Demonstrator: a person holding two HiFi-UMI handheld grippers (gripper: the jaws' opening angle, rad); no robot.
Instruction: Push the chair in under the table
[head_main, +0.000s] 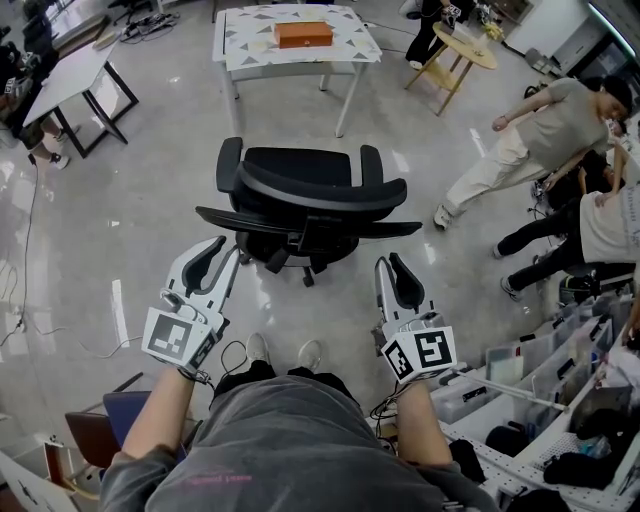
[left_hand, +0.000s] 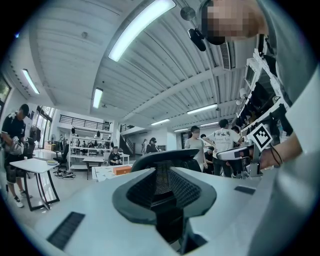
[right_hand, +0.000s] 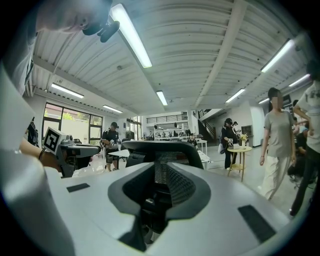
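A black office chair (head_main: 305, 200) stands on the shiny floor with its curved backrest towards me, a gap short of the white patterned table (head_main: 240, 55). An orange box (head_main: 303, 34) lies on that table. My left gripper (head_main: 226, 248) hangs just behind the left end of the backrest, its jaws a little apart and empty. Behind the right end is my right gripper (head_main: 390, 260), with a narrow gap between its jaws and nothing in it. In the left gripper view the backrest (left_hand: 165, 156) shows beyond the jaws; the right gripper view shows the backrest (right_hand: 160, 146) the same way.
A round wooden side table (head_main: 465, 50) stands at the back right. Several people (head_main: 540, 130) are at the right. A black-legged desk (head_main: 70, 85) is at the left, and shelves with bins (head_main: 540, 380) at the lower right. Cables lie on the floor at the left.
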